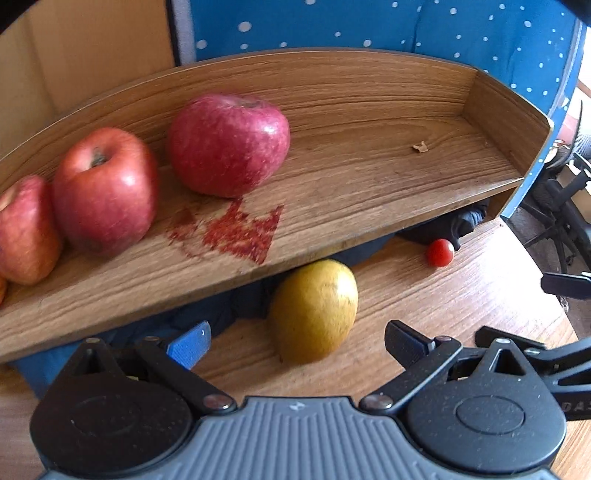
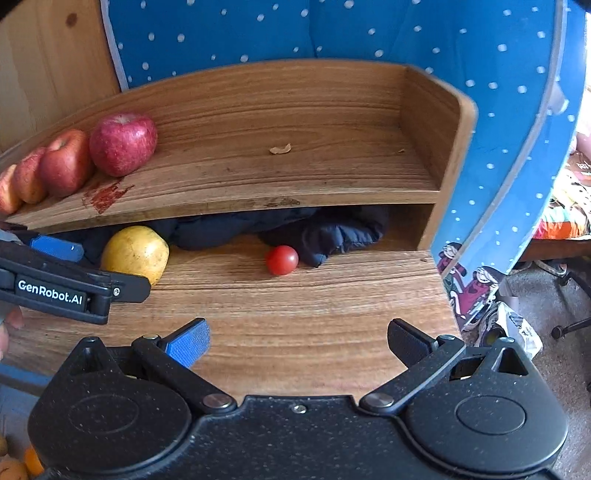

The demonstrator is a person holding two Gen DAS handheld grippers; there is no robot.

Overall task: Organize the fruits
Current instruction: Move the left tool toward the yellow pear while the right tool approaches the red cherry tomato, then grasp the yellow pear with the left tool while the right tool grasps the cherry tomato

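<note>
Yellow fruit lies on the surface under the shelf lip, dead ahead of left gripper, long axis running away and slightly right. Left gripper wide open, empty, nearer. Right gripper also wide open and empty, facing the cherry tomato.

Wooden shelf with red stain and dry scrap. Dark padded jacket stuffed beneath it on wooden table. Blue white-dotted fabric behind.
</note>
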